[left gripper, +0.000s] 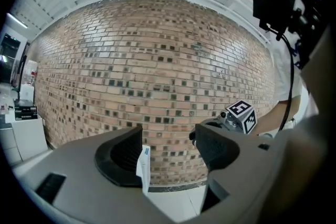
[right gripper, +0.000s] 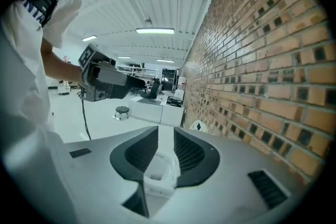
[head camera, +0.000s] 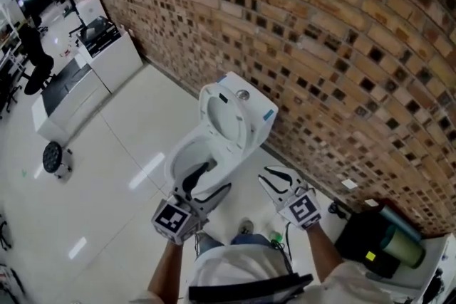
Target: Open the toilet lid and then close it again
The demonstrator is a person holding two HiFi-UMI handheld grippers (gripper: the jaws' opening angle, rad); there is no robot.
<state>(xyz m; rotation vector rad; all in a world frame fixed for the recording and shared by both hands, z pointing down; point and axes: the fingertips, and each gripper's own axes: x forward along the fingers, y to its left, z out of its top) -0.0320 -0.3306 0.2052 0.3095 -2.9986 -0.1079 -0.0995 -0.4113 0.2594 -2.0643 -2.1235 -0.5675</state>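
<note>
Nearest the head camera, the left claw hangs over the front of the bowl with its jaws spread wide and nothing between them. The right claw sits just beside the bowl on the wall side, its jaws only a narrow slot apart and likewise gripping nothing. The toilet lid stands raised, leaning back toward the brick wall, so closing looks like the step left. It appears to be rigid, glossy moulded plastic: probably light, stiff and slippery to pinch. The free top rim, farthest from the hinge, seems the best place to hook or nip. Once tipped forward it would likely fall under its own weight, so it should be eased down.
</note>
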